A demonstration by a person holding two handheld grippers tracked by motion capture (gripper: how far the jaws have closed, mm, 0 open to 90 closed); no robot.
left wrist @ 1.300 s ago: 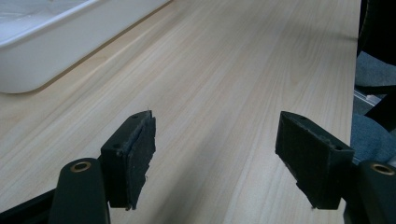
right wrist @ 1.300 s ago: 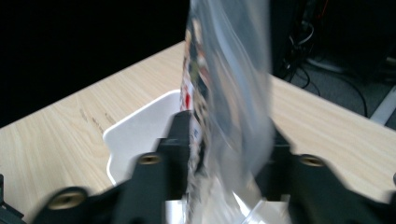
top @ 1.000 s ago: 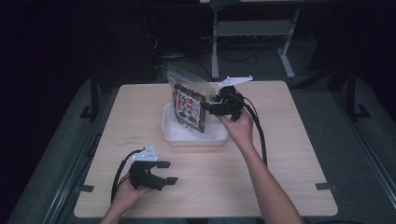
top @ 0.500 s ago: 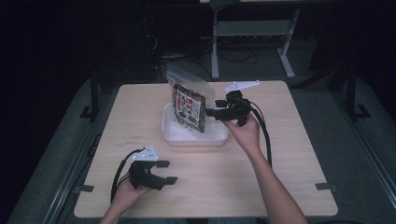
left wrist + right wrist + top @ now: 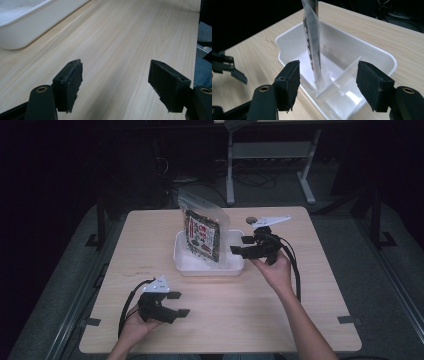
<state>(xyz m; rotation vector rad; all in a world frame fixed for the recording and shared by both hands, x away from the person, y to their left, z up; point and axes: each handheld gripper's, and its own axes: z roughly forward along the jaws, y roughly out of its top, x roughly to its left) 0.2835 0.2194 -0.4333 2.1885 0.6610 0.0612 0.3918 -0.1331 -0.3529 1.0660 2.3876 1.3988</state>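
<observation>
A clear plastic bag with a dark printed packet inside [image 5: 202,232] stands upright in a white tray [image 5: 210,270] at the table's middle. In the right gripper view the bag [image 5: 312,37] is edge-on, its bottom resting near a divider [image 5: 342,77] in the tray [image 5: 384,53]. My right gripper [image 5: 240,245] hovers just right of the tray, open, jaws apart from the bag [image 5: 328,82]. My left gripper [image 5: 179,304] rests open on the table near the front left, with nothing between its jaws [image 5: 116,82].
A corner of the tray [image 5: 32,27] lies ahead and to the left of the left gripper. The light wooden table [image 5: 310,285] is bare around both hands. A small dark round spot [image 5: 250,219] sits behind the right gripper. Metal stands and cables lie on the floor beyond the table.
My right gripper has pulled back to the right and lower, away from the bag's upper edge. The bag stays standing in the tray. The left gripper has not moved.
</observation>
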